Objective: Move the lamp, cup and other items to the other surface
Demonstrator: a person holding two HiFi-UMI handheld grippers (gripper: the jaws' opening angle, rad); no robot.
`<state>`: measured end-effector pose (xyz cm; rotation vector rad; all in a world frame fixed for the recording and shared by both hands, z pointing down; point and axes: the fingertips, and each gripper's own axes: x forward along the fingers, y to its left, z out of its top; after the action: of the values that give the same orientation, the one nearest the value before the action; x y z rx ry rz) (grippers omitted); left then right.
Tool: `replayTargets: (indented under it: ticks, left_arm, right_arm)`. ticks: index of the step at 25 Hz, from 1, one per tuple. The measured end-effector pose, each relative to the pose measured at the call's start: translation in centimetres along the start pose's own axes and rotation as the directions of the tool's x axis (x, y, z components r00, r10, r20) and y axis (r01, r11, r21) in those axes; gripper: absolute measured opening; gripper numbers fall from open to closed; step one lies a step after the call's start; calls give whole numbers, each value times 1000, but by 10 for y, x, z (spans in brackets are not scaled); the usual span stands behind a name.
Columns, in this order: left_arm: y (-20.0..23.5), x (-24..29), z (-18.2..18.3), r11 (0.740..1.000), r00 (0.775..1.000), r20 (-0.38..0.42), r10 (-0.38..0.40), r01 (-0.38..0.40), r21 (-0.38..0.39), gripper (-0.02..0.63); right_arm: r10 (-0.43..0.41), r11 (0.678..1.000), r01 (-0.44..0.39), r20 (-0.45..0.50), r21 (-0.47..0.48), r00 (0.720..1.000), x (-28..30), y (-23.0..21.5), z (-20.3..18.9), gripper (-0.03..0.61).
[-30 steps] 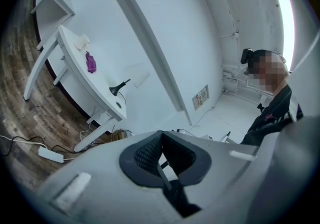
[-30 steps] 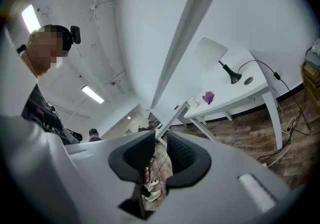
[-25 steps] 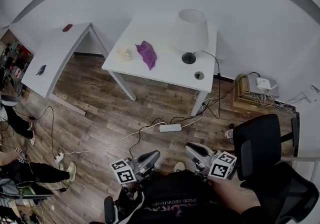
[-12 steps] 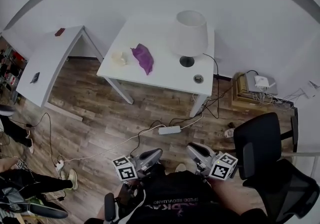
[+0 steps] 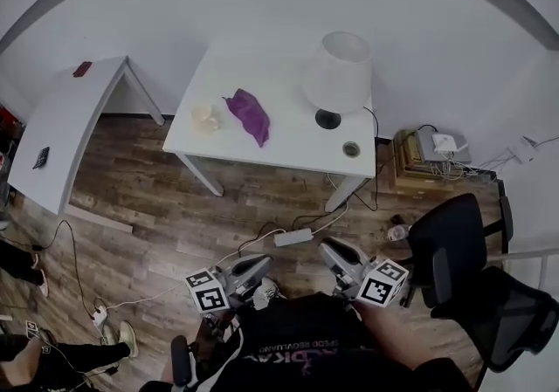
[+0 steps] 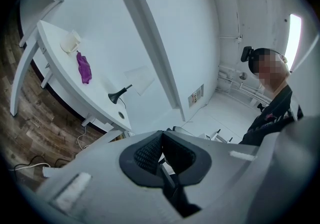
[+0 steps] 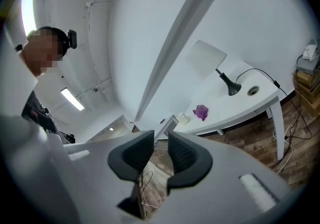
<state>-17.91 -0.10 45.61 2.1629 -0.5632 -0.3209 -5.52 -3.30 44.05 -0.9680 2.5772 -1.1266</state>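
Hovering at the near edge of the head view, the left gripper point(image 5: 260, 263) sits at 7 o'clock and the right gripper point(image 5: 328, 247) at 5 o'clock. Both point out over the wood floor point(image 5: 175, 207), well apart from every item on the tables. The left gripper's pads are pressed together at their tips with nothing caught between them. The right gripper's jaws stand a narrow gap apart, have just been opening, and hold nothing.

A black office chair point(image 5: 450, 242) stands at 3 o'clock of the right gripper. A white power strip point(image 5: 293, 237) lies on the floor just past the two grippers, at 12 o'clock from the gap between them.

Farther out at 12 o'clock is the white table point(image 5: 293, 115). The cup point(image 5: 204, 116) stands at its 9 o'clock end. The purple cloth point(image 5: 249, 115) lies near the cup on its 3 o'clock side, not touching it. The lamp point(image 5: 339, 67) stands upright toward the 3 o'clock end, with a round cable hole point(image 5: 351, 149) at 5 o'clock of its black base.

A second white table point(image 5: 74, 115) stands at 10 o'clock, bearing a small red thing point(image 5: 82, 69) at its far end and a small dark thing point(image 5: 41, 157) nearer
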Motion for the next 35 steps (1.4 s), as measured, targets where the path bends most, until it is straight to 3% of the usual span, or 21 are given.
replayTargets:
  ticks: [6, 12, 15, 20, 28, 31, 35]
  left_arm:
    - [28, -37, 18, 1000, 1000, -4, 6, -6, -25, -2]
    - [40, -56, 23, 998, 1000, 23, 17, -16, -56, -2]
    - [44, -60, 28, 998, 998, 53, 31, -27, -62, -2]
    - [48, -67, 35, 995, 991, 110, 81, -75, -62, -2]
    - [56, -46, 44, 983, 967, 179, 179, -166, -83, -2]
    - [55, -32, 43, 977, 957, 200, 210, -195, -91, -2]
    - [57, -18, 40, 963, 939, 219, 264, -245, -111, -2]
  right_arm:
    - [-83, 996, 84, 29, -42, 996, 36, -2, -1, 102]
    - [-210, 970, 214, 47, -114, 977, 44, -35, 16, 115]
    - [-288, 930, 291, 44, -227, 957, 50, -63, 31, 124]
    - [-413, 833, 411, 79, -371, 907, 67, -122, 71, 154]
    - [-500, 725, 451, 52, -520, 865, 123, -230, 135, 164]
    - [-516, 697, 440, 30, -566, 856, 140, -262, 147, 170]
    - [-523, 693, 432, 10, -577, 852, 157, -297, 163, 172]
